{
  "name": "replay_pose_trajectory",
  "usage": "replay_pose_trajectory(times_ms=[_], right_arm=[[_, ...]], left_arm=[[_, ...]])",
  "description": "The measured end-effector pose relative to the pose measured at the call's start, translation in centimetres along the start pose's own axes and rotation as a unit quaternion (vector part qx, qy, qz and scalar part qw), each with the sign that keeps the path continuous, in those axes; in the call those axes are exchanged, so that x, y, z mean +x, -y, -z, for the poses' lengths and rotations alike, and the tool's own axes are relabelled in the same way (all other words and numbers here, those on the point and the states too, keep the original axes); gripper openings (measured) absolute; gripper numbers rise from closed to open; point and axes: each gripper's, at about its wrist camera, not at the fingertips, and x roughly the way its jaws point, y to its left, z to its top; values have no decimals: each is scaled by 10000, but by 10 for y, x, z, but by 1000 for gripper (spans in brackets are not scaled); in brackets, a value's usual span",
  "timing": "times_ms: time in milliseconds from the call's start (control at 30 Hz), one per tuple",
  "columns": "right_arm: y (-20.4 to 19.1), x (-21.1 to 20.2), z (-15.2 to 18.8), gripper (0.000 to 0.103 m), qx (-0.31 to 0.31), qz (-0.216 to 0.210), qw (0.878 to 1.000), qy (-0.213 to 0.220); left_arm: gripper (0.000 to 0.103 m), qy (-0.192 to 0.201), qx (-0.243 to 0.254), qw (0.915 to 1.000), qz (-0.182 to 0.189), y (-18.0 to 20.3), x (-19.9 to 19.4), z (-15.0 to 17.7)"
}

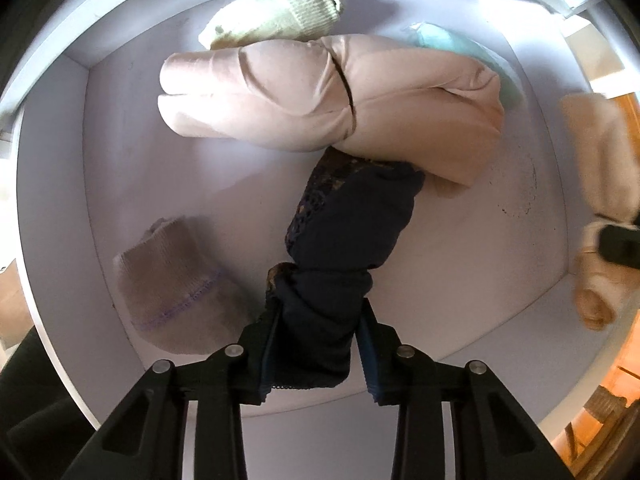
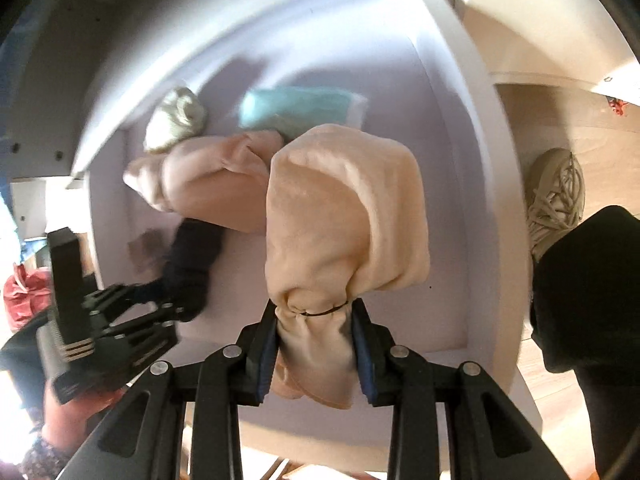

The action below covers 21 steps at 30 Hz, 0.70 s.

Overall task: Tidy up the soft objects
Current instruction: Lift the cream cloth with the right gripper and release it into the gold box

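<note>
The dark navy bundle [image 1: 344,240] is clamped at its near end between the pads of the left tongs [image 1: 318,344], which point straight down into a white drawer [image 1: 52,200]; its far end reaches the drawer floor and touches the large pink roll [image 1: 320,92] lying directly beyond the tongs. The right tongs [image 2: 314,344] are closed on the gathered neck of a peach plush bundle [image 2: 344,216], gripping just below the thin black band, and the bundle hangs above the drawer, clear of the floor. Judged from this, the step in hand is sorting rolled soft items into the drawer, with one item in each pair of tongs; whether either is going in or coming out cannot be told. To the left of the left tongs, close by, lies a taupe knitted piece [image 1: 176,280]. Beyond the pink roll sit a cream knitted roll [image 1: 276,12] and a teal folded item [image 2: 296,108] against the back wall. Open floor remains to the right of the left tongs, up to the drawer's right wall, and along the near wall. The next move calls for a vertical path that clears the drawer rim, and for keeping the two pairs of tongs apart, since they work side by side over the same drawer. A shoe [image 2: 556,196] stands on the wooden floor outside the drawer, right of the right tongs.
</note>
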Motion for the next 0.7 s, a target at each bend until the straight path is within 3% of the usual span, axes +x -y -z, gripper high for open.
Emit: replay_pose_trajectory(times_ms=[467, 700], right_arm=[[-24, -106, 16, 33, -397, -266, 9964, 703], [-60, -169, 17, 33, -921, -256, 9903, 1009]], left_arm=[[35, -7, -44, 10000, 66, -36, -10, -17], [35, -1, -74, 9999, 90, -43, -11, -17]])
